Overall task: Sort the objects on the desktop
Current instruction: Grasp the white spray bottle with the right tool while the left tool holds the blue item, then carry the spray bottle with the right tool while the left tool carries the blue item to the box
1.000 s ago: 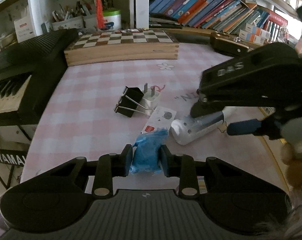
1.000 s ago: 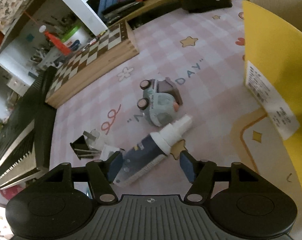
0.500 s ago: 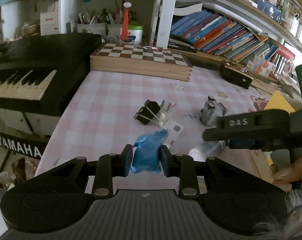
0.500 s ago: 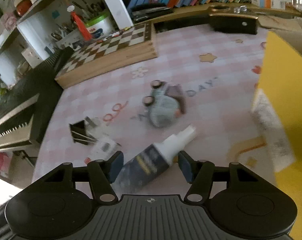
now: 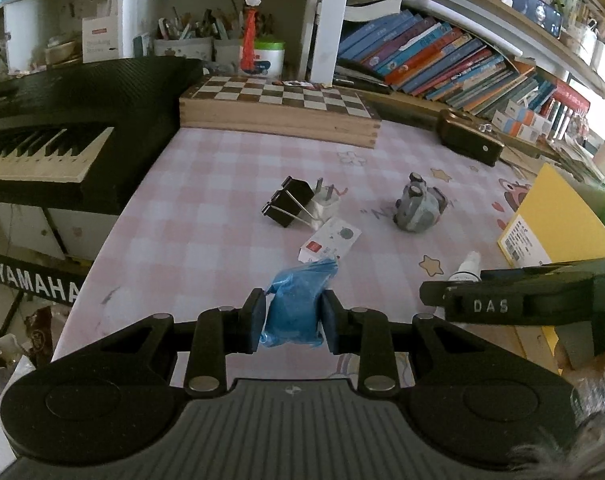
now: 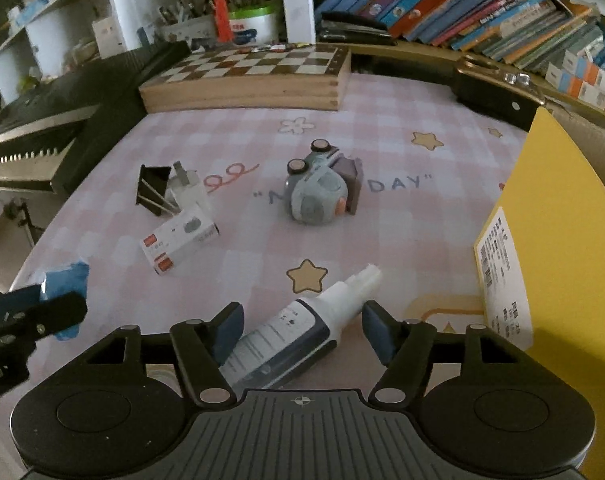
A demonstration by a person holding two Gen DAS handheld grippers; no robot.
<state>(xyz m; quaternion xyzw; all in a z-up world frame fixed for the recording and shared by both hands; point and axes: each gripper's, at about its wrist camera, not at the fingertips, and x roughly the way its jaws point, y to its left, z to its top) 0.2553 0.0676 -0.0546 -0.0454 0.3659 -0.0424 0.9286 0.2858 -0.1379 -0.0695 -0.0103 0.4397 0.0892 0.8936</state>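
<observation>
My left hand-held gripper (image 5: 290, 320) is closed on a blue crinkly packet (image 5: 298, 308), the pads pressing into its sides near the lower end. It looks soft and light, a thin film that gives under the squeeze, so I judge that it needs only a gentle pinch, taken low on the bulk where there is something to bite; its loose top at 12 o'clock would slip or tear.

My right hand-held gripper (image 6: 302, 332) is open, its pads standing on either side of the spray bottle (image 6: 298, 328) without touching it, as far as I can tell. The bottle lies on its side on the pink checked tabletop (image 6: 242, 140), its white nozzle pointing to about 1 o'clock. I take it to be rigid plastic, smooth and round, moderately light, and apt to roll or twist out of a grip. The dark labelled body is the place to take it, across the width; the tapering white neck would squirt out of the pads.

Beyond it, at 12 o'clock, the toy car (image 6: 322, 188) lies tipped over, hard and lumpy. At 10 o'clock are the small white box (image 6: 180, 240), the binder clips (image 6: 152, 188) and the white plug (image 6: 186, 190) touching them. The yellow folder (image 6: 542, 240) stands at 3 o'clock.
</observation>
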